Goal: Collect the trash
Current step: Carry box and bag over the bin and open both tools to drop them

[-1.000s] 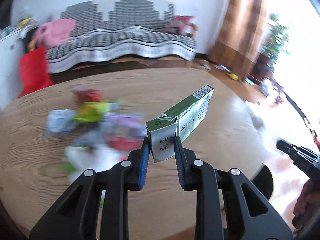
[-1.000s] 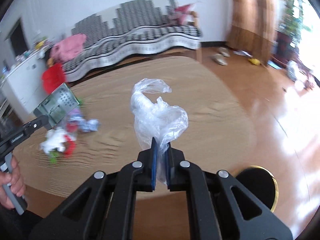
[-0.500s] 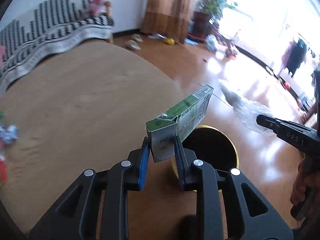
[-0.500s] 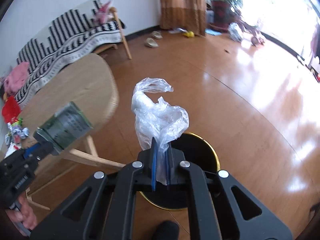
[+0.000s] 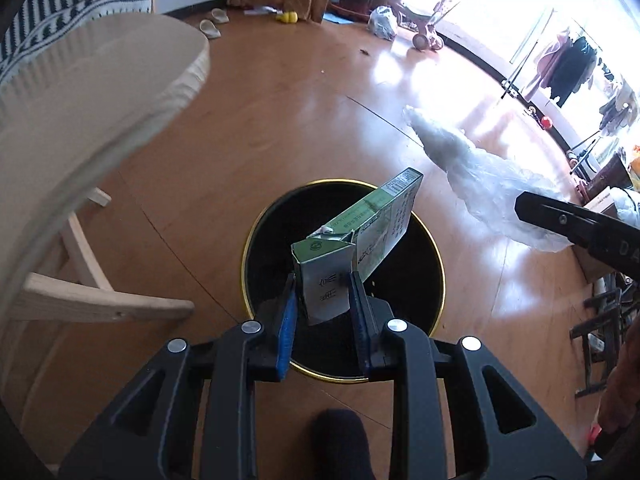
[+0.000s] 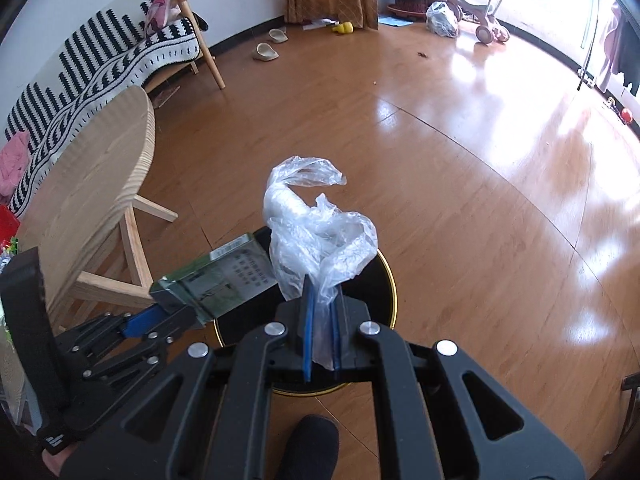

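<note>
My left gripper [image 5: 323,296] is shut on a green and white carton [image 5: 360,240] and holds it right above a round black bin with a gold rim [image 5: 400,280] on the floor. My right gripper [image 6: 322,320] is shut on a crumpled clear plastic bag [image 6: 316,232] and holds it above the same bin [image 6: 384,292]. The carton also shows in the right wrist view [image 6: 224,276], beside the bag. The bag shows in the left wrist view [image 5: 480,176], to the right of the bin.
A round wooden table [image 6: 88,184] stands left of the bin, with trash at its far edge [image 6: 6,240]. A striped sofa [image 6: 112,60], slippers [image 6: 268,46] and a toy stroller [image 6: 488,12] lie beyond. A dark foot [image 5: 340,440] is below the bin.
Both grippers have swung away from the table and down over the floor bin, each still holding its item. The bin now lies directly under the carton and bag.
</note>
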A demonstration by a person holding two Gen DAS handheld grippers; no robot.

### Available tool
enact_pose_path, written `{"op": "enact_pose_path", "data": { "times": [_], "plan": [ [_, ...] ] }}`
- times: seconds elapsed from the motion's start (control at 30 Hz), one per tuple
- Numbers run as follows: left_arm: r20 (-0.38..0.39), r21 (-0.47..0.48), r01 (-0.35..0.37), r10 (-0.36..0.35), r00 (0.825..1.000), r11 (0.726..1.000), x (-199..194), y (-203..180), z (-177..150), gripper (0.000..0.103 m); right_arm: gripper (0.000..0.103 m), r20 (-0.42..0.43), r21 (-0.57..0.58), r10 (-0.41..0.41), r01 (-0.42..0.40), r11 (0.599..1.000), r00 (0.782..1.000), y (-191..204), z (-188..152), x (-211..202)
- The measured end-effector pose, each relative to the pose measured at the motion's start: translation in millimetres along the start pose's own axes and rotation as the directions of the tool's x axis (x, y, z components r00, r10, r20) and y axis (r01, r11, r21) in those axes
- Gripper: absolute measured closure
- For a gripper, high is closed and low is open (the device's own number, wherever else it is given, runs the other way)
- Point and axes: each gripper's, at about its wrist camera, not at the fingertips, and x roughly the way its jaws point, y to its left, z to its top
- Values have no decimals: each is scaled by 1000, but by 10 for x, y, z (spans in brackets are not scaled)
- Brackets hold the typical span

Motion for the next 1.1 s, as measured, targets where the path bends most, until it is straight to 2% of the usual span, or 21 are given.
{"op": "enact_pose_path", "data": {
  "times": [0.1,0.13,0.17,0.2,0.23,0.6,0.63,0.7,0.73,0.9,1.1],
  "plan": [
    [-7,3,10,-10,1000,1000,54,-14,27,76,95,-4,1,-2,2,1000,1000,-19,0,14],
    [-10,3,5,-5,1000,1000,68,-25,30,62,95,-4,3,-2,2,1000,1000,-26,4,16],
    [-13,3,5,-5,1000,1000,71,-3,46,39,95,-4,6,-2,2,1000,1000,-26,10,16],
    [-7,1,2,-2,1000,1000,63,-7,47,30,95,-6,9,-1,1,1000,1000,-28,16,21],
    [6,1,-2,2,1000,1000,21,-17,26,26,95,-7,11,2,-2,1000,1000,-40,16,30],
    [45,9,-3,2,999,1000,-228,5,38,25,95,-41,7,10,-9,1000,999,15,59,97],
    [54,4,-2,2,999,1000,-282,32,39,24,90,-41,9,7,-7,1000,999,25,65,99],
    [70,-4,-5,5,998,1000,-382,92,44,23,50,-23,12,5,-5,1000,1000,52,86,64],
    [76,-8,-6,7,997,1000,-423,119,41,22,24,8,13,-3,3,1000,1000,71,96,13],
    [115,-28,-28,31,993,999,-763,355,23,21,22,31,3,32,-32,999,999,254,170,-84],
    [189,-74,-88,101,977,993,-1345,797,-26,11,22,40,-77,88,-84,993,995,845,260,-161]
  ]
}}
